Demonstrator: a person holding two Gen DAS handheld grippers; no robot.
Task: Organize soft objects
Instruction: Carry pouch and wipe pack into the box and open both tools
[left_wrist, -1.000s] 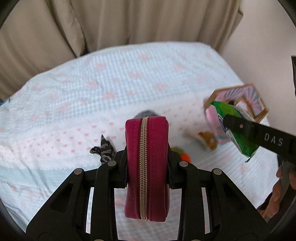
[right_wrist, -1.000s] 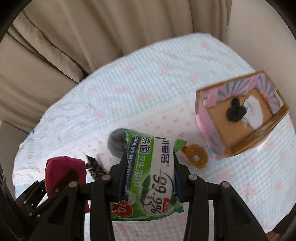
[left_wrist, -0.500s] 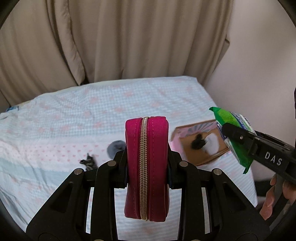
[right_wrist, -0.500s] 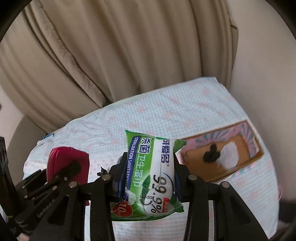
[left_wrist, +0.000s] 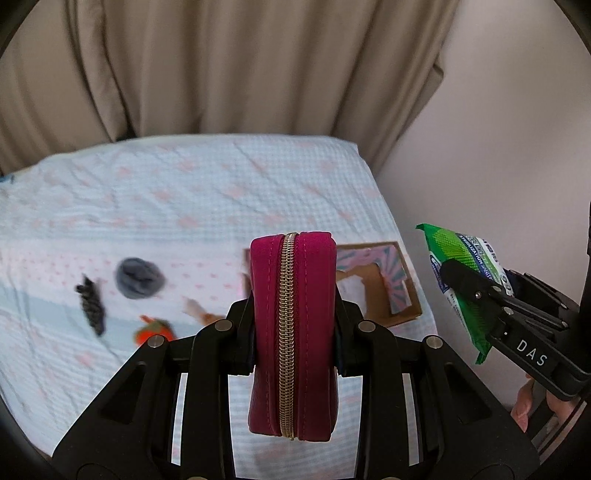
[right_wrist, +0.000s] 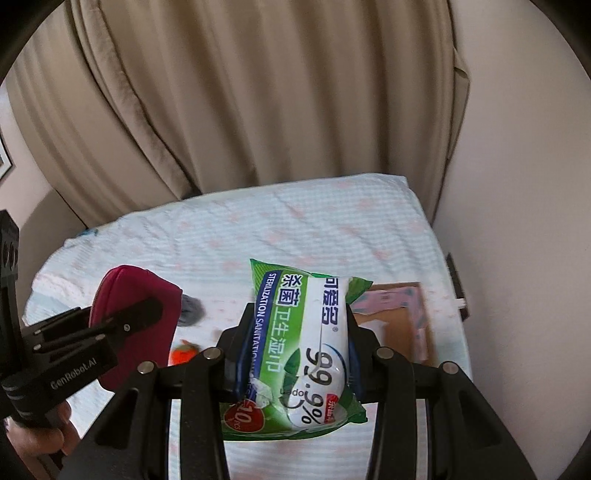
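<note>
Both held items (left_wrist: 293, 332) higher than before.

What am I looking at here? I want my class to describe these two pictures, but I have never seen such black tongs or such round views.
No robot: a person carries a hand-held gripper in each hand, each with a wide-angle camera looking along its two fingers. One picture comes from each camera.

The left gripper is shut on a red zip pouch. The right gripper is shut on a green wipes pack. Each also shows at the edge of the other's view.

Below is a bed with a pale checked cover. On it lie a grey bundle, a dark scrap, an orange item and a pink-rimmed cardboard box.
</note>
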